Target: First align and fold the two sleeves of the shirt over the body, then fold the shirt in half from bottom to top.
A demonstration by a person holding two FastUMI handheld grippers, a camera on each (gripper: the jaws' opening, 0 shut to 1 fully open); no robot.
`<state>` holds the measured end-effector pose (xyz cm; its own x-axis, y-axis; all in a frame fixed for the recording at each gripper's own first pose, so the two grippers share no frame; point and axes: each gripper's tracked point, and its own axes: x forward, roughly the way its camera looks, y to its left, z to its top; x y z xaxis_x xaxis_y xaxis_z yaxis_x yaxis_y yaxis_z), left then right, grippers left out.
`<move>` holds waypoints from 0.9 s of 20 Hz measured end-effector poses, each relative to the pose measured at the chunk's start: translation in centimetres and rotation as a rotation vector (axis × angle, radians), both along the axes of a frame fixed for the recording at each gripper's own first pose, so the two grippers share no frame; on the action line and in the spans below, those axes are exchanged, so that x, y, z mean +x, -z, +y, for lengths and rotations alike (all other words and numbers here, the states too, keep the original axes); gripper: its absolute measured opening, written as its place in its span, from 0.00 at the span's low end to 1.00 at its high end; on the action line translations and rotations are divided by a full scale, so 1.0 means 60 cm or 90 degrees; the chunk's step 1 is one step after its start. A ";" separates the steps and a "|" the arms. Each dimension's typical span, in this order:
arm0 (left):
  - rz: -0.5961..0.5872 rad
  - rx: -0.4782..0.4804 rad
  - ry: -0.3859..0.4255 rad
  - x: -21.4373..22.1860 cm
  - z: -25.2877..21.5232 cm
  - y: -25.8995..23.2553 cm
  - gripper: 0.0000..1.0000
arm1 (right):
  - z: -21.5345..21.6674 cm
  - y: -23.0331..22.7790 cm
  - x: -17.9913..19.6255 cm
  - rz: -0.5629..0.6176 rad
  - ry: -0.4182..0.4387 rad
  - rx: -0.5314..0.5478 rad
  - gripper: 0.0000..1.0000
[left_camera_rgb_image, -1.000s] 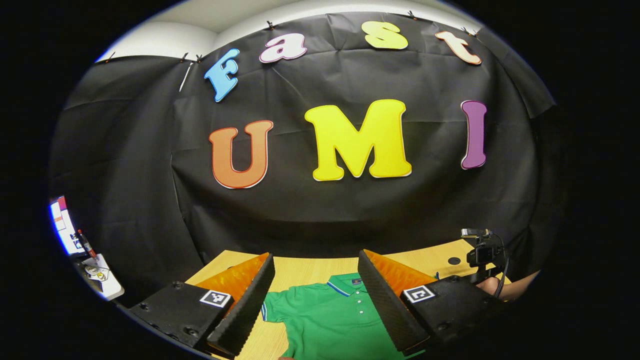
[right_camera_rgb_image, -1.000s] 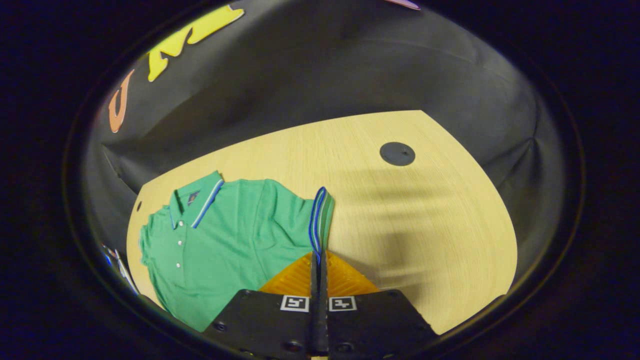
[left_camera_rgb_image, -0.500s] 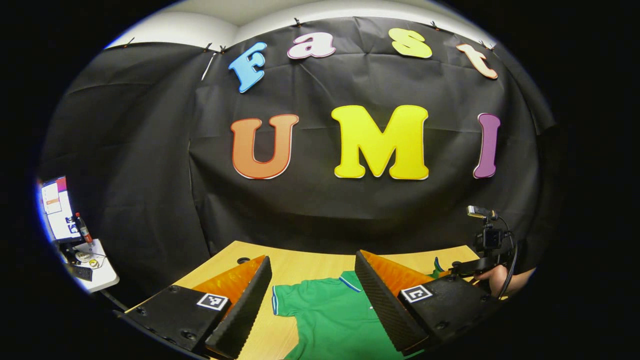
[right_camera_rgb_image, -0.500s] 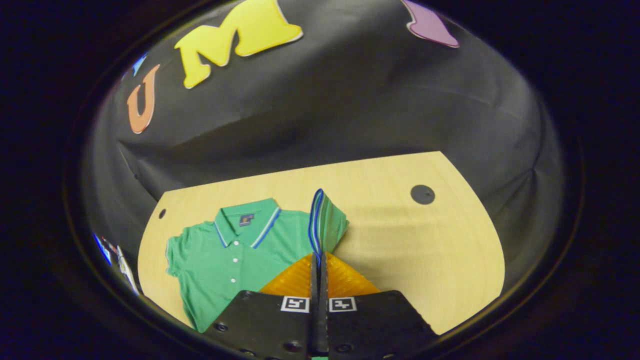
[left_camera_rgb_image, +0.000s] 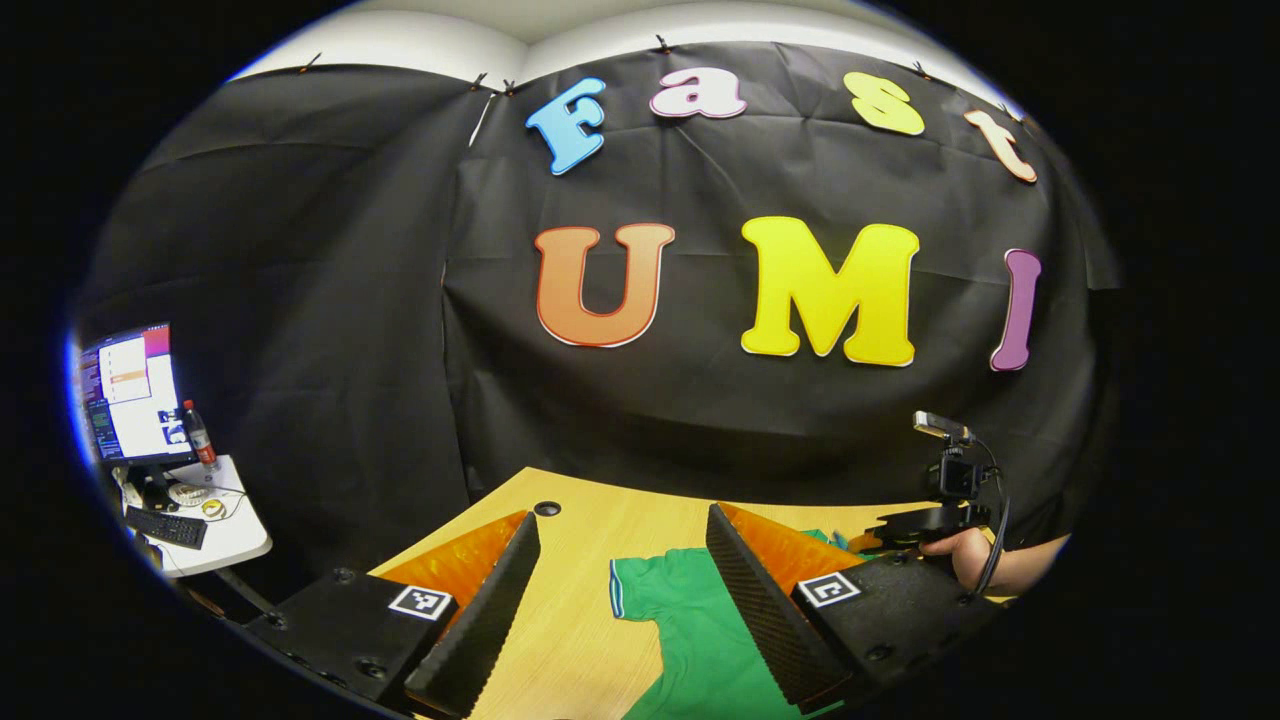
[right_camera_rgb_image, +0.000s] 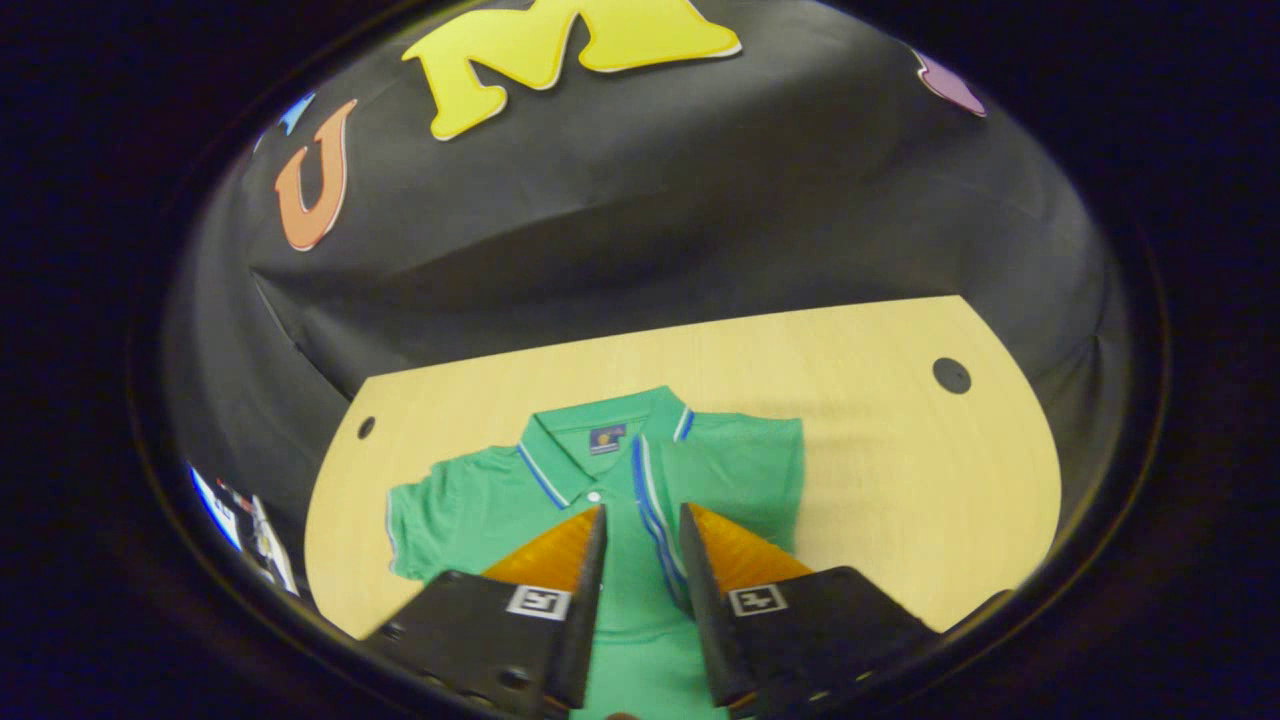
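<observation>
With one sleeve [right_camera_rgb_image: 745,455] folded over the shirt [right_camera_rgb_image: 620,600], we have both grippers open; flat sleeve [left_camera_rgb_image: 650,590] lies frame-centre between left gripper [left_camera_rgb_image: 620,610] fingers, nearer than right gripper [right_camera_rgb_image: 640,590].

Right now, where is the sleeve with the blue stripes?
In the right gripper view the striped sleeve lies folded on the shirt body, right of the collar, between the right gripper's open fingers.

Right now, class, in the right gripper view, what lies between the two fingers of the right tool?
The green shirt: its button front and the blue-striped cuff of the folded sleeve lie in the gap of the right tool, as the right gripper view shows.
</observation>
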<state>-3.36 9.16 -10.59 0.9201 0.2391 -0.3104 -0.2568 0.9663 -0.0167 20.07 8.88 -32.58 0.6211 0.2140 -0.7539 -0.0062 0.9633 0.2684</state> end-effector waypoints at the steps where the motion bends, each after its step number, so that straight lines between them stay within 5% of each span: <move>1: 0.001 -0.006 0.000 0.000 0.008 0.004 1.00 | 0.004 -0.017 -0.005 -0.013 -0.001 0.001 0.53; 3: 0.011 -0.012 0.012 0.005 0.019 0.020 1.00 | -0.003 -0.056 -0.014 -0.057 0.006 -0.012 0.87; 5: 0.019 -0.021 0.030 0.018 0.028 0.040 1.00 | -0.010 -0.100 -0.037 -0.098 0.009 -0.029 0.94; 11: 0.089 -0.113 0.100 0.059 0.028 0.136 1.00 | -0.046 -0.243 -0.162 -0.221 0.003 -0.100 0.96; 18: 0.198 -0.182 0.138 0.124 0.031 0.263 1.00 | -0.087 -0.323 -0.293 -0.278 0.004 -0.179 0.95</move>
<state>4.05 11.01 -26.36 0.7918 -0.0831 -0.6051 -0.0851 0.9660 -0.2440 2.48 3.68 -13.22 0.8912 0.0355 -0.4521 -0.0533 0.9982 -0.0268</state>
